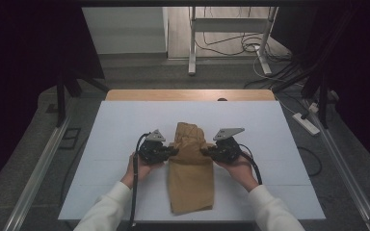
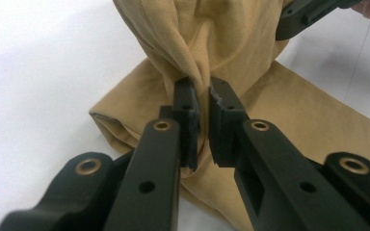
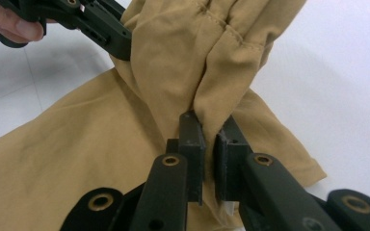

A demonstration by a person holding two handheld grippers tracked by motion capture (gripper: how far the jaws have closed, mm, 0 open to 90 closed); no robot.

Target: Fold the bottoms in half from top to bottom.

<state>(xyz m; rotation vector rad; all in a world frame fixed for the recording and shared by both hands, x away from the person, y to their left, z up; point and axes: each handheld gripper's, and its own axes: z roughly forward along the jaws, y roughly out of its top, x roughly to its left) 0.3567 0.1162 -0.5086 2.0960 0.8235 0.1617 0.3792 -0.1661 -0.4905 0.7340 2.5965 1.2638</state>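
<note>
With my left hand-held gripper (image 2: 203,113) and right hand-held gripper (image 3: 211,144) each pinched shut on a side of the tan garment (image 1: 191,178) lying mid-surface (image 1: 115,125), I'm mid-fold, and next should carry the raised end evenly toward me.

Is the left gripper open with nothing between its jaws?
No, the left gripper is shut on a fold of the tan cloth.
</note>
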